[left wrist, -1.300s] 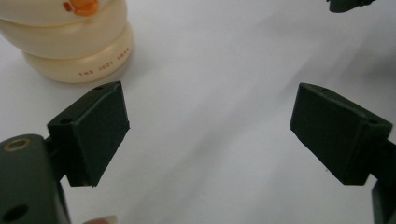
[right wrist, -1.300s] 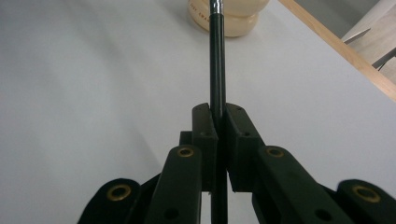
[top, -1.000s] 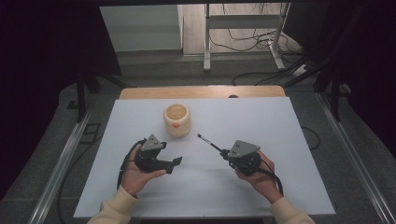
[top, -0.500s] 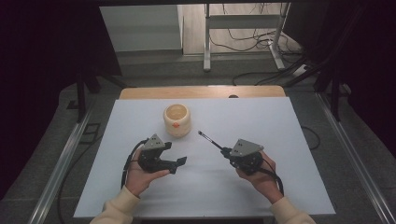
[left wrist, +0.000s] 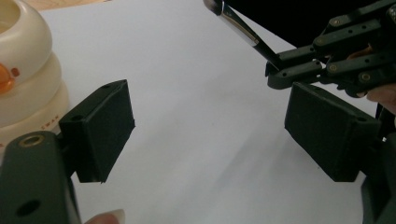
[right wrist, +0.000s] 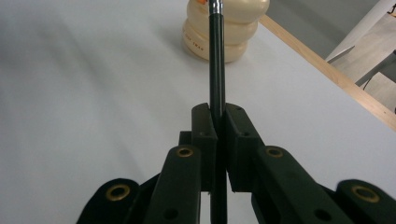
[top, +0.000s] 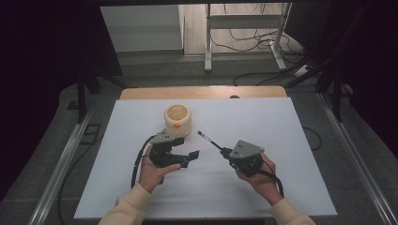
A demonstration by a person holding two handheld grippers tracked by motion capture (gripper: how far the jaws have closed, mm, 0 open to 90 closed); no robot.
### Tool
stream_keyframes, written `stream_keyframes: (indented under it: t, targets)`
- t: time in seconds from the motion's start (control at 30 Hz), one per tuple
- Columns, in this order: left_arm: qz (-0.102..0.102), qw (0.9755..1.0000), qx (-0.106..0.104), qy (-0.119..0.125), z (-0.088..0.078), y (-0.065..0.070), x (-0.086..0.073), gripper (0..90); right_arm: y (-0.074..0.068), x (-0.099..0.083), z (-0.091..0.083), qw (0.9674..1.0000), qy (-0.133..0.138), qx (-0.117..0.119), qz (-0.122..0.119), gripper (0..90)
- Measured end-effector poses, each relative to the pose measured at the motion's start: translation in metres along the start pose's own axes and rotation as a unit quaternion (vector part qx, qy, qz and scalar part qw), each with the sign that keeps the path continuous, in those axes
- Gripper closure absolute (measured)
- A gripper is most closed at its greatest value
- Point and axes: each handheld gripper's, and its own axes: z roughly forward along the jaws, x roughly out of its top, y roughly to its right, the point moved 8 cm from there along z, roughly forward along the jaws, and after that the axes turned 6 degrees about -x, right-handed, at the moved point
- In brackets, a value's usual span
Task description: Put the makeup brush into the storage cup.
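Note:
A cream, ring-stacked cup (top: 177, 120) with an orange spot stands on the white table (top: 281, 122), left of centre. My right gripper (top: 225, 151) is shut on a thin black pen (top: 209, 140) whose silver-tipped end points up-left toward the cup. In the right gripper view the pen (right wrist: 215, 60) runs straight out from between the closed pads, with the cup (right wrist: 229, 32) beyond its tip. My left gripper (top: 187, 151) hovers just in front of the cup, open and holding nothing. In the left gripper view the pads (left wrist: 100, 130) stand wide apart, the cup (left wrist: 23, 70) at left, the pen (left wrist: 238, 30) at upper right.
A wooden strip (top: 202, 92) runs along the table's far edge. Behind it stand metal frame legs (top: 207, 42), with cables on the floor (top: 248, 35). Metal rails (top: 70, 154) flank both sides of the table. White tabletop lies open to the right and in front.
My left gripper has shifted to the right and a little farther away, closer to the cup and the pen's tip. The right gripper and the pen have stayed put.

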Motion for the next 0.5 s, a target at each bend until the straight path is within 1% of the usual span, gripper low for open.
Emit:
stream_keyframes:
  t: [0.07,0.13,0.17,0.3,0.33,0.4,0.5]
  targets:
    - [-0.010,0.9999,-0.006,0.008,0.002,0.000,0.001,15.7,0.000,0.000,0.000,1.0000,0.001,-0.001,-0.002,83.6]
    - [-0.014,0.9997,-0.014,0.016,0.004,-0.001,0.003,15.7,-0.001,0.000,0.001,1.0000,0.002,-0.002,-0.002,83.5]
    - [-0.020,0.9993,-0.022,0.024,0.005,-0.001,0.004,15.8,-0.001,0.000,0.001,1.0000,0.003,-0.002,-0.002,83.5]
    - [-0.019,0.9989,-0.026,0.034,0.008,0.000,0.006,16.5,-0.002,0.000,0.002,1.0000,0.002,-0.003,-0.002,83.5]
    - [-0.020,0.9988,-0.032,0.033,0.010,0.000,0.007,16.5,-0.002,-0.001,0.002,1.0000,0.001,-0.003,-0.002,83.5]
    - [-0.021,0.9987,-0.033,0.033,0.013,0.001,0.007,16.5,-0.003,0.000,0.003,1.0000,0.003,-0.001,0.001,83.5]
    - [-0.034,0.9974,-0.047,0.042,0.020,0.003,0.009,16.5,-0.005,0.000,0.003,1.0000,0.006,0.000,0.003,83.5]
